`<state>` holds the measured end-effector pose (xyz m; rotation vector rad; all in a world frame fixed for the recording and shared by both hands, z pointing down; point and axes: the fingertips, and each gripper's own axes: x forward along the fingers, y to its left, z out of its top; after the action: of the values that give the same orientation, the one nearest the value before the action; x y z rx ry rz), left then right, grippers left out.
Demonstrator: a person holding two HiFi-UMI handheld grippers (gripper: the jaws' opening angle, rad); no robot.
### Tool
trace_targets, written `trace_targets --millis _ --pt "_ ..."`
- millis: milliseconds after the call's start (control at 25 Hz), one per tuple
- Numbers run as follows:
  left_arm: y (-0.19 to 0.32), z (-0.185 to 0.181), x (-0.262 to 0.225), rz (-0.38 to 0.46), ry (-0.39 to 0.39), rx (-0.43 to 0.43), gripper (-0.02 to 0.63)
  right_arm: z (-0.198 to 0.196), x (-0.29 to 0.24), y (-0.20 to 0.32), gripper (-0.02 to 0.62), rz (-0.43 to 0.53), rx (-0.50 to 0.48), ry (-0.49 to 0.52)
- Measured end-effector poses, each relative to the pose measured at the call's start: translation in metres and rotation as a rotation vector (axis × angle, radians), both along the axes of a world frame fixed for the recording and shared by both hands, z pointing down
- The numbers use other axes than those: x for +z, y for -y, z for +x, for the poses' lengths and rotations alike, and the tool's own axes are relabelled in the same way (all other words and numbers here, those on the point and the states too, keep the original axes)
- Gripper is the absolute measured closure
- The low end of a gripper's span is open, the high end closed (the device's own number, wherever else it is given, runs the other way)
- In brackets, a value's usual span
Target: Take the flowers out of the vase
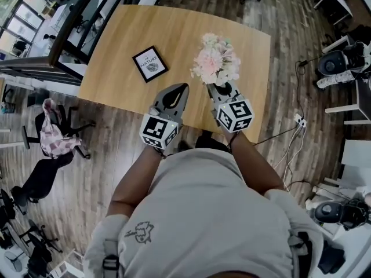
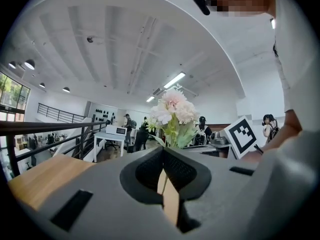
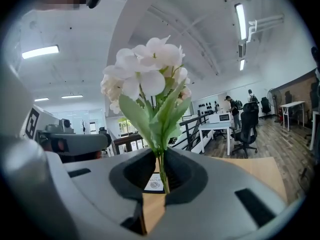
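1. The right gripper [image 3: 161,171] has its jaws nearly closed on the thin green stem of the flowers [image 3: 147,84]. It holds them upright over the near edge of the table [image 1: 174,28]. The bunch looks top-heavy, so it could pivot or slip through so narrow a pinch.
2. The left gripper [image 2: 164,160] has its jaws together and empty, just beside the blooms. A careless swing could knock petals.
3. No vase shows in any view, so I cannot judge clearance from it.
4. Setting the flowers down blind might land them on the framed picture [image 1: 150,63].
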<state>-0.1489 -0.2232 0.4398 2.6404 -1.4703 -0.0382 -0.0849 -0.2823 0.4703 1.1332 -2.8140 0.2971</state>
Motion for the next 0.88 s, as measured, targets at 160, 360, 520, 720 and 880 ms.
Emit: trace_targets --millis 160,360,520,720,880 --pt "-0.015 0.014 -0.003 0.009 0.004 0.022 0.603 0.018 -0.006 -0.025 0.543 0.014 -0.002 -0.005" --pt "-0.021 0.039 -0.007 0.02 0.007 0.03 0.601 0.046 -0.015 -0.039 0.543 0.032 -0.015 -0.003" --pt "-0.02 0.062 -0.009 0.017 0.002 0.006 0.603 0.069 -0.019 -0.045 0.543 0.039 -0.049 -0.01" --pt "-0.026 0.098 -0.014 0.018 -0.004 -0.043 0.603 0.108 -0.027 -0.055 0.543 0.061 -0.111 -0.023" --pt "-0.035 0.127 -0.018 0.025 -0.004 -0.09 0.601 0.141 -0.029 -0.062 0.543 0.074 -0.152 -0.023"
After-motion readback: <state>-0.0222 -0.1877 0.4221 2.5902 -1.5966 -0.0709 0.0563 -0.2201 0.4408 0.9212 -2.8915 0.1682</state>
